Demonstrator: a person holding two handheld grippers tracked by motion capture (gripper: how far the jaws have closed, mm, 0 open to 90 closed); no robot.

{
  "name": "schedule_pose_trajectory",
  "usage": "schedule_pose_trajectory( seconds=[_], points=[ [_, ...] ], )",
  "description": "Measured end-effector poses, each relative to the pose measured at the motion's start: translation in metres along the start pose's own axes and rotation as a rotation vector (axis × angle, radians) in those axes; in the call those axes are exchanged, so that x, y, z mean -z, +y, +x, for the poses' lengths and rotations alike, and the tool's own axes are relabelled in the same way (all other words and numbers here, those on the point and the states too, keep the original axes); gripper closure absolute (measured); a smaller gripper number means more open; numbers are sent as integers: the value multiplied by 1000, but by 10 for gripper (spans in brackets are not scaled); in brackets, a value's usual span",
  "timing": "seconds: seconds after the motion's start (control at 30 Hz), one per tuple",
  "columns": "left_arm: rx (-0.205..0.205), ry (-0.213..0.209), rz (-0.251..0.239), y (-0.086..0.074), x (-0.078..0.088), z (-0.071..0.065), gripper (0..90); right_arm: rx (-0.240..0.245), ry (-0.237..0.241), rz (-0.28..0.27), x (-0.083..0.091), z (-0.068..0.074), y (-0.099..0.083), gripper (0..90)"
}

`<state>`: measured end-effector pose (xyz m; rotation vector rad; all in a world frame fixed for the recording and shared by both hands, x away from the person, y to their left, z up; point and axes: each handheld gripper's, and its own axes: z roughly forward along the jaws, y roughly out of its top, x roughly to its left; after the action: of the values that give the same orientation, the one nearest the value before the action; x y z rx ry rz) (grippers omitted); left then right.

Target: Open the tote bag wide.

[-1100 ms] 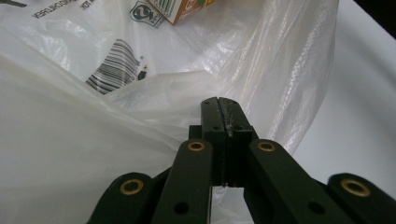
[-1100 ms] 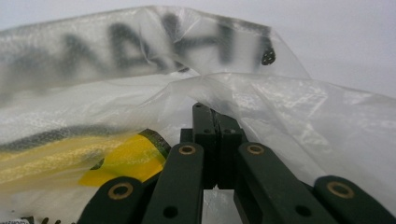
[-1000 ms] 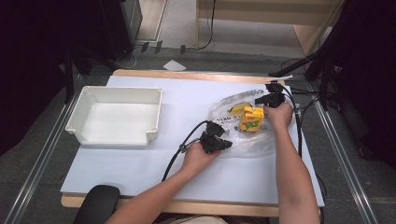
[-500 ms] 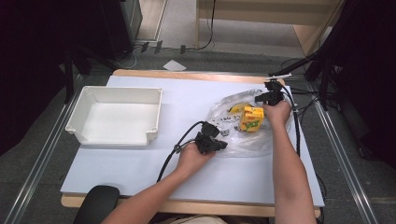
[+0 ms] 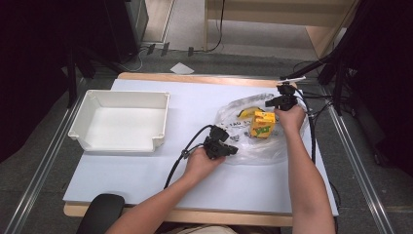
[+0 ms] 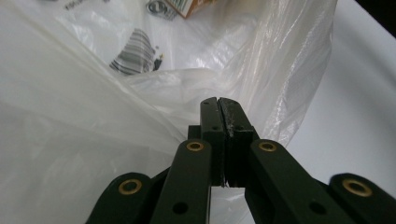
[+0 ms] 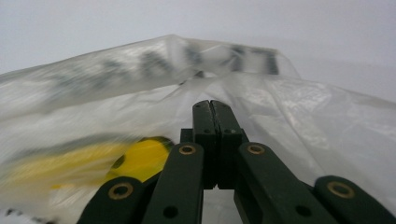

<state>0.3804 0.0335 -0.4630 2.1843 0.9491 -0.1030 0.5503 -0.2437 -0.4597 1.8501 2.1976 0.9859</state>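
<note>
A clear plastic bag lies on the right half of the white table, holding a yellow carton and a yellow banana-like item. My left gripper is at the bag's near-left edge, jaws pressed together with a sliver of film pinched between them; the bag billows ahead of it. My right gripper is at the bag's far-right edge, jaws closed with the film draped over the tips. A blurred yellow shape shows through the plastic.
A white rectangular bin stands empty on the left part of the table. The white table top stretches between the bin and the bag. Black cables trail from both grippers, and metal rails run along both table sides.
My left gripper has shifted slightly left, drawing the bag's near edge with it. The right hand has stayed where it was.
</note>
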Motion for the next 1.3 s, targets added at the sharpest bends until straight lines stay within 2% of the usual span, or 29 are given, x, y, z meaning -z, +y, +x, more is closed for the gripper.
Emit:
schedule_pose_trajectory(
  seconds=[0.3, 0.43, 0.57, 0.73, 0.8, 0.93, 1.03, 1.13, 1.2, 1.3],
  points=[
    [-8, -12, -19, 10, 7, -2, 858, 70, 27, -10, 22, 17, 0, 900],
    [-4, -19, -28, 13, 10, -1, 841, 78, 42, -18, 29, 22, -1, 900],
    [-12, -24, -38, 17, 16, -3, 828, 89, 33, -43, 38, 26, -5, 900],
    [-30, -31, -44, 22, 21, -5, 793, 90, 34, -37, 45, 25, -13, 900],
    [-37, -36, -48, 24, 24, -5, 783, 86, 42, -56, 48, 24, -17, 900],
    [-65, -38, -42, 31, 28, -5, 757, 97, 39, -39, 54, 24, -23, 879],
    [-79, -44, -48, 36, 32, -4, 726, 99, 48, -64, 62, 24, -29, 867],
    [-89, -63, -35, 41, 35, -2, 678, 105, 42, -62, 69, 23, -34, 838],
    [-104, -57, -29, 44, 38, 0, 651, 111, 41, -72, 74, 22, -38, 831],
    [-101, -86, -32, 49, 42, 3, 584, 106, 47, -85, 85, 19, -45, 813]
  ],
)
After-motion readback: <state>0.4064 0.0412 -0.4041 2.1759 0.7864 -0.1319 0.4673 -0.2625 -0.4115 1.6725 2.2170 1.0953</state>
